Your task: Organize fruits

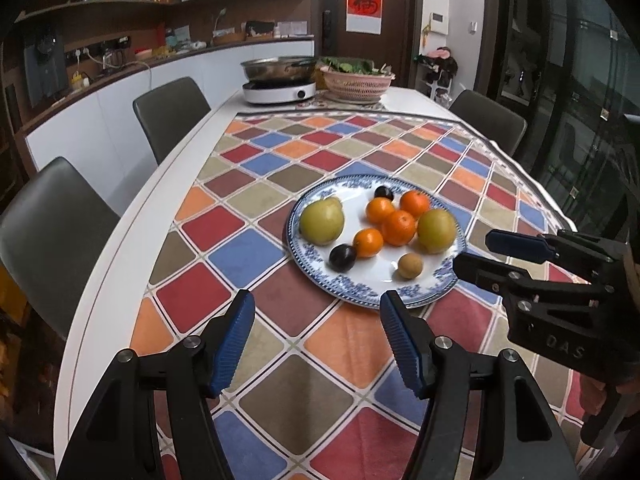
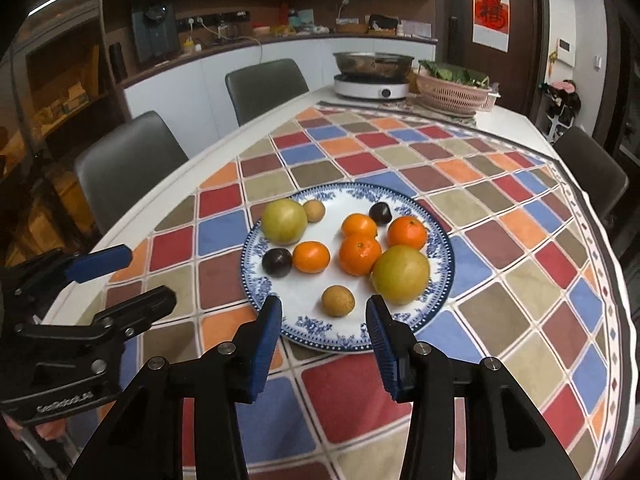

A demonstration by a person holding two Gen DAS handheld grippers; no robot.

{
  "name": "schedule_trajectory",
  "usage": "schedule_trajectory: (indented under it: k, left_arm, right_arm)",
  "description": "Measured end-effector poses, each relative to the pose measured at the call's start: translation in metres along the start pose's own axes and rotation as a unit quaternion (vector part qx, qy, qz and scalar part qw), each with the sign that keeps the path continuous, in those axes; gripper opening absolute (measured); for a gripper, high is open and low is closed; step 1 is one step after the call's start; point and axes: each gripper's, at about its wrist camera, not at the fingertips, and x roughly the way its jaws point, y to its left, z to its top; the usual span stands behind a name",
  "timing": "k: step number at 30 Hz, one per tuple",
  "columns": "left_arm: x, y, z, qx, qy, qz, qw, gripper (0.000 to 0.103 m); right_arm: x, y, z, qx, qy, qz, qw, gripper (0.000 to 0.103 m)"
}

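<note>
A blue-and-white plate (image 1: 424, 294) (image 2: 400, 322) on the checkered tablecloth holds two green apples (image 1: 322, 220) (image 2: 401, 274), several oranges (image 1: 398, 227) (image 2: 360, 254), two dark plums (image 1: 342, 257) (image 2: 277, 262) and small brown fruits (image 1: 410, 265) (image 2: 338, 300). My left gripper (image 1: 318, 312) is open and empty, just short of the plate's near left rim. My right gripper (image 2: 324, 316) is open and empty, its jaws standing either side of a small brown fruit, still short of it. Each gripper also shows in the other's view: the right one (image 1: 480, 252), the left one (image 2: 148, 278).
At the table's far end stand an induction cooker with a steel pot (image 1: 279, 76) (image 2: 373, 72) and a pink basket of greens (image 1: 357, 80) (image 2: 454, 90). Grey chairs (image 1: 172, 114) (image 2: 128, 164) line the left side, another (image 1: 490, 120) the right. The table edge (image 1: 120, 264) curves at left.
</note>
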Motion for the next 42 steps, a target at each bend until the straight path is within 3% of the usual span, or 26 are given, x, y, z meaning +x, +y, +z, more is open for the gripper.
schedule_trajectory:
  k: [8,29,32,38,42]
  left_arm:
    - [-0.033,-0.013,0.0,0.008,-0.03,-0.008,0.9995,0.068]
    - [-0.102,-0.046,-0.034,0.027,-0.074,-0.01,0.9969,0.088]
    - [-0.112,-0.049,-0.039,0.029,-0.084,-0.006,0.9961,0.091]
    - [-0.124,-0.051,-0.048,0.028,-0.092,0.001,0.9953,0.098]
    - [-0.133,-0.055,-0.053,0.03,-0.1,0.007,0.9945,0.1]
  right_arm:
    - [-0.042,-0.001,-0.011,0.013,-0.026,-0.008,1.0,0.045]
    - [-0.124,-0.002,-0.065,0.054,-0.059,-0.035,0.996,0.045]
    - [-0.135,-0.002,-0.072,0.058,-0.066,-0.042,0.995,0.055]
    - [-0.156,0.006,-0.085,0.049,-0.087,-0.058,0.993,0.055]
    - [-0.167,0.009,-0.092,0.045,-0.099,-0.067,0.992,0.063]
